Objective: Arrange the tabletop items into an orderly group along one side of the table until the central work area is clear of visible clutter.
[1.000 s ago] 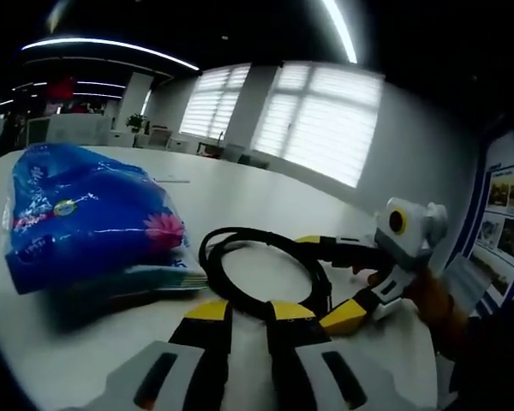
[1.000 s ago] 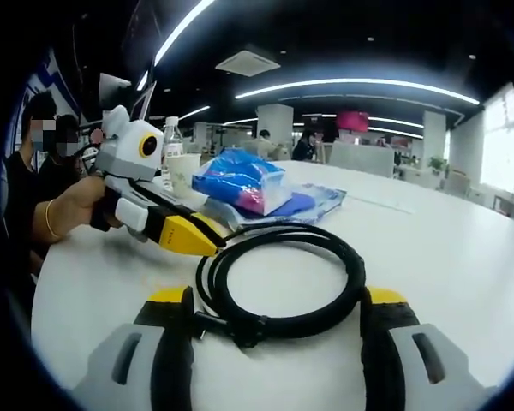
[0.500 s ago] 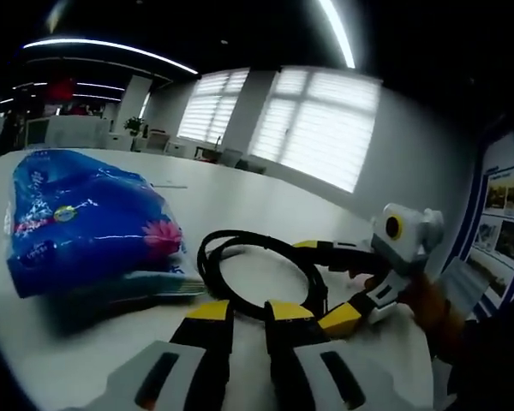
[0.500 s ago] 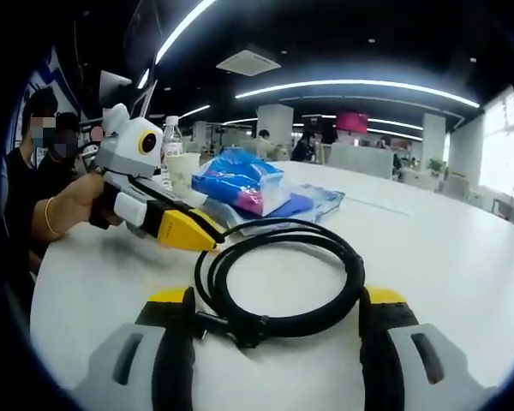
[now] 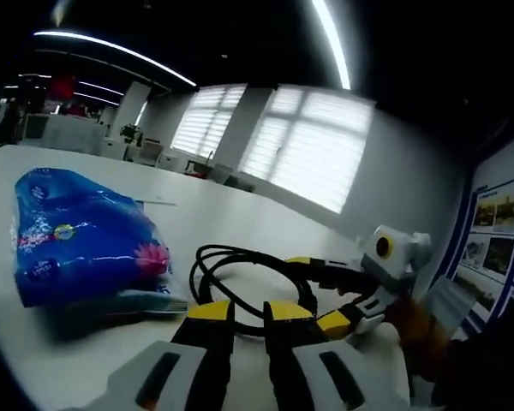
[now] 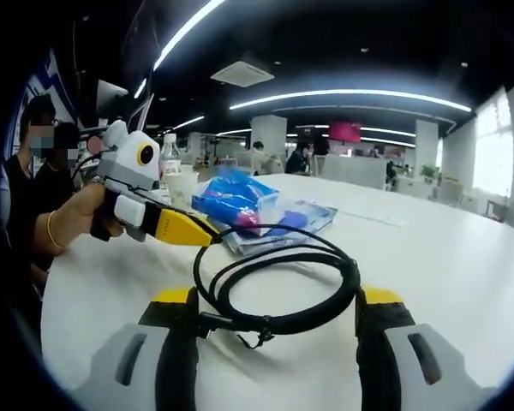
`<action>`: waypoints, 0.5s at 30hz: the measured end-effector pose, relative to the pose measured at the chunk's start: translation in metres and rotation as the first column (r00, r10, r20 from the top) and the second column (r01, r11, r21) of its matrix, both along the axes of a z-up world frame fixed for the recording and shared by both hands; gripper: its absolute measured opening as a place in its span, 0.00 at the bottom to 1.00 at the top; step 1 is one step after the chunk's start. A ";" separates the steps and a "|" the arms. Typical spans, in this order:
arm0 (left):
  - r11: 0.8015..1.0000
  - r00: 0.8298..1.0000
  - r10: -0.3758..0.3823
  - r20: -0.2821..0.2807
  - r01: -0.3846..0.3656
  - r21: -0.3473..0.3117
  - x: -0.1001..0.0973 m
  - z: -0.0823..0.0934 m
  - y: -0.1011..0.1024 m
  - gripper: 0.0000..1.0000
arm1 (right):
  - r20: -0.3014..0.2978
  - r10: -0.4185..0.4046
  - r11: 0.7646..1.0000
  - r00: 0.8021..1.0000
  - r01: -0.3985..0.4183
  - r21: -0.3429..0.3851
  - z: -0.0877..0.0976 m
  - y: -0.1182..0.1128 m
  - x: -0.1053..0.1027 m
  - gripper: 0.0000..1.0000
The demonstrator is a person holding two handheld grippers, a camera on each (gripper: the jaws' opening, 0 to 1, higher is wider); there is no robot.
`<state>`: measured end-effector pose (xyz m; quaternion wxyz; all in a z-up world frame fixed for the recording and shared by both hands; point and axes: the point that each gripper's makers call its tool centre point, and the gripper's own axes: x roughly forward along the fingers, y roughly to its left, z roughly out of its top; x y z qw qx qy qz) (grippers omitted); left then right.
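A coiled black cable (image 5: 199, 272) lies on the white table (image 5: 240, 214), beside a blue plastic package (image 5: 77, 235). My left gripper (image 5: 250, 310) has its yellow-tipped jaws nearly together, pinching the coil's near arc. In the right gripper view the left gripper (image 6: 207, 238) reaches in from the left, its tip on the cable (image 6: 349, 282), whose upper strand is raised a little. My right gripper (image 6: 277, 300) is wide open, with the coil lying between its jaws. In the left gripper view the right gripper (image 5: 321, 291) straddles the coil's far side. The blue package (image 6: 231, 195) sits behind the coil.
A clear flat bag (image 6: 304, 214) lies under the package. A water bottle (image 6: 170, 150) and a pale cup (image 6: 184, 184) stand at the table's edge, near a person's hand (image 6: 77, 214). Bare table (image 6: 428, 248) stretches off to the right.
Both views have tilted upward slightly. The coil's upper strand has lifted at the left gripper's tip. The right gripper stays open around the coil.
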<state>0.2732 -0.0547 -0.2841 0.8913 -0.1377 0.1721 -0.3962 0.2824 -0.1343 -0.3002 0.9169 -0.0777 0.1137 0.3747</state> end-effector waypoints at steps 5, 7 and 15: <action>1.000 0.999 -0.011 0.030 0.012 -0.010 -0.007 0.012 -0.002 0.11 | 0.017 -0.003 1.000 1.000 0.003 0.002 0.005 0.000 -0.006 0.71; 1.000 0.999 -0.015 0.046 0.016 -0.015 -0.009 0.017 -0.003 0.11 | 0.021 -0.003 1.000 1.000 0.003 0.002 0.007 0.000 -0.008 0.71; 0.998 0.996 -0.035 0.083 0.038 -0.041 -0.023 0.036 -0.007 0.10 | 0.054 -0.003 1.000 0.999 0.002 0.006 0.021 -0.001 -0.021 0.71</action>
